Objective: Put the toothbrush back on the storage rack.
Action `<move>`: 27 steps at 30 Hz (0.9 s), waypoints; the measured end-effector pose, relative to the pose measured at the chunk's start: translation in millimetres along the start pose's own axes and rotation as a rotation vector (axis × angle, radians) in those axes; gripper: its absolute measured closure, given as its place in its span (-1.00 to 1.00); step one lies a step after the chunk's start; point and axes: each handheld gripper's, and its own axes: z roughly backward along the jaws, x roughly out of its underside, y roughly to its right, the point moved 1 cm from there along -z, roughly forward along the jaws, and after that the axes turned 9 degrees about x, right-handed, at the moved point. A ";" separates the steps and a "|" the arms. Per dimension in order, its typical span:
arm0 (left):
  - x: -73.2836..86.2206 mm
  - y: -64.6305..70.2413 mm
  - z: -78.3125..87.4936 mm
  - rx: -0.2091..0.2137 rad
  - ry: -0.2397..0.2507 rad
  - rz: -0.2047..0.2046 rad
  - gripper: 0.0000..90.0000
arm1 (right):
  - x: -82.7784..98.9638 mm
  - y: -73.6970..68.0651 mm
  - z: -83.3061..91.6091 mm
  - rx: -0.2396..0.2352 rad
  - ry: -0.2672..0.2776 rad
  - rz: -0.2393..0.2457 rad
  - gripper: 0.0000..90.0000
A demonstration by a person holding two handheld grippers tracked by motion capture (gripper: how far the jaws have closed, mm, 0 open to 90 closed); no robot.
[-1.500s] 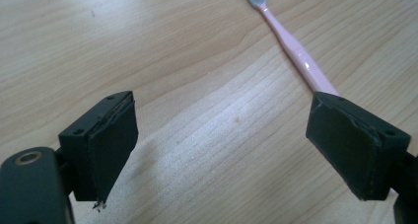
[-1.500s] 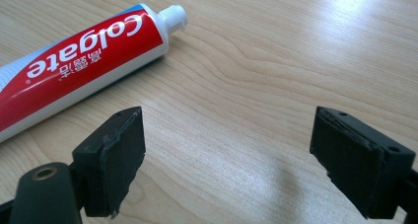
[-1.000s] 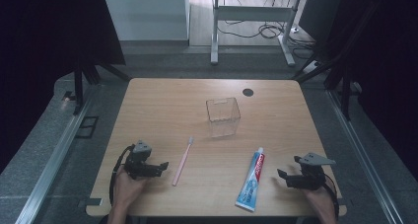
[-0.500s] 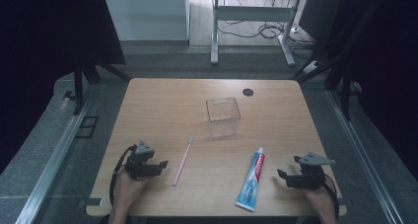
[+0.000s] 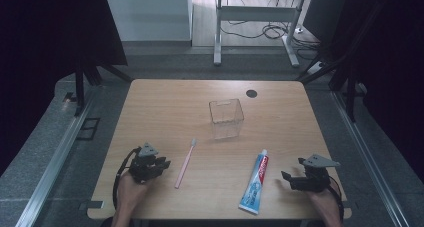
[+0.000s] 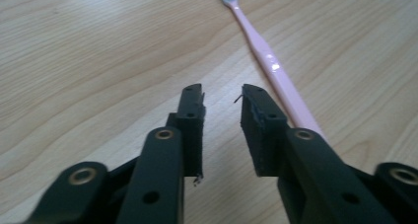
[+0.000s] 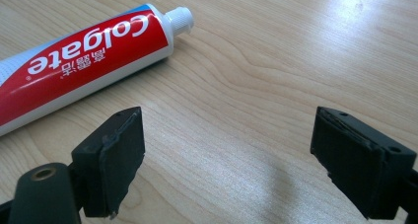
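Observation:
A pink toothbrush (image 5: 185, 163) lies on the wooden table (image 5: 165, 102), just right of my left gripper (image 5: 164, 163). In the left gripper view the jaws (image 6: 222, 93) have just been closing to a narrow gap, with nothing between them. The toothbrush (image 6: 268, 61) runs past the right jaw. A red, white and blue toothpaste tube (image 5: 255, 182) lies left of my right gripper (image 5: 286, 177). That gripper (image 7: 229, 130) stands wide open over bare wood, with the tube (image 7: 84, 46) to its upper left and its cap pointing away.
A clear plastic box (image 5: 226, 118) stands upright near the table's middle, beyond both items. A dark round hole (image 5: 251, 93) sits by the far edge. Black frame legs and cables stand beyond the table. Both hands rest near the front edge.
The left gripper's jaws have drawn closer together. The right gripper, toothbrush, toothpaste and box have not moved.

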 end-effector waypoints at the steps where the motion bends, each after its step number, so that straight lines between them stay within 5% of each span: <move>1: -0.4 0.9 -0.5 0.001 -0.006 -0.003 0.67 | 0.0 -0.1 0.0 0.000 0.000 0.000 -0.71; 8: -3.9 8.8 -2.6 0.027 -0.016 -0.020 0.98 | 0.1 -0.2 -0.6 -0.002 -0.004 0.003 -0.70; 27: -12.5 37.8 -19.8 0.097 -0.066 -0.103 0.99 | -0.5 -0.4 -1.3 -0.005 -0.006 0.007 -0.70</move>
